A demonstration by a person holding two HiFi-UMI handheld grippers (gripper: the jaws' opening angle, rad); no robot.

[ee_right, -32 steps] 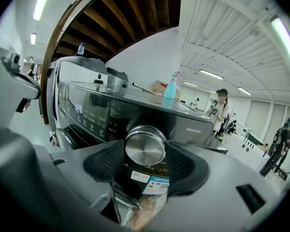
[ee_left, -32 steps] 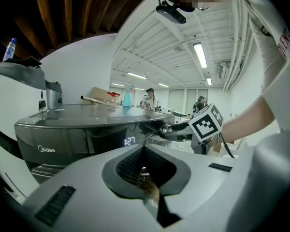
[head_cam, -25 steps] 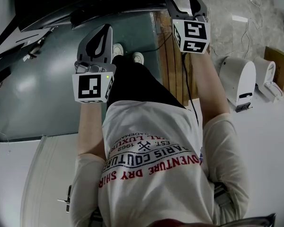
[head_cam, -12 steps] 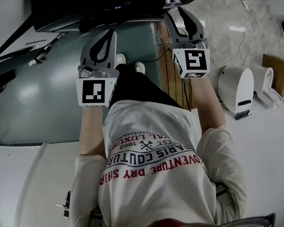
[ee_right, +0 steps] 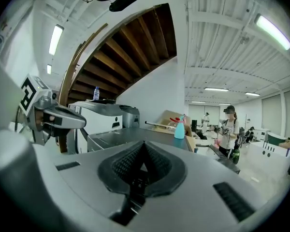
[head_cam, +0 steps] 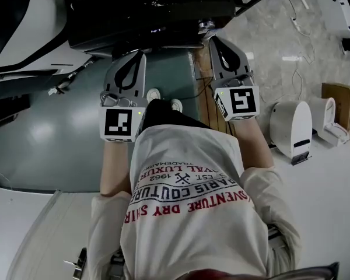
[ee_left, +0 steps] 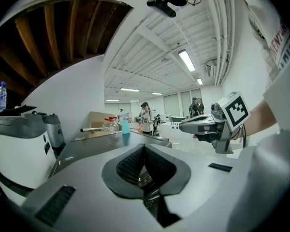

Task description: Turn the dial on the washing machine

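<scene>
right gripper (ee_right: 144,145): clenched, jaws closing onto each other, pads meet at the tip, nothing between them
left gripper (ee_left: 144,148): clenched too, ribbed pads together, empty
marker cubes: one on the back of each gripper, left (head_cam: 118,123), right (head_cam: 236,102)
pose: both grippers held side by side in front of the person, tips pointing away from the body; right one sits slightly further forward
dark machine (head_cam: 146,10): black top, fills the upper middle of the head view, just past both gripper tips; neither gripper touches it
dial: can't tell for sure; a small shiny knob (head_cam: 207,24) sits at the machine's front edge, just beyond the right gripper's tip, apart from it
shoes (head_cam: 163,95): white toes between the two grippers, on the teal floor (head_cam: 46,127)
wood strip (head_cam: 202,80): runs under the right gripper
white appliance (head_cam: 291,118): on the pale floor, well right of the right arm
cardboard box (head_cam: 340,95): right edge, beyond the appliance
spray bottle (ee_right: 179,128): blue, on a counter far ahead in the right gripper view
bystander (ee_right: 228,127): standing, far back in the room
</scene>
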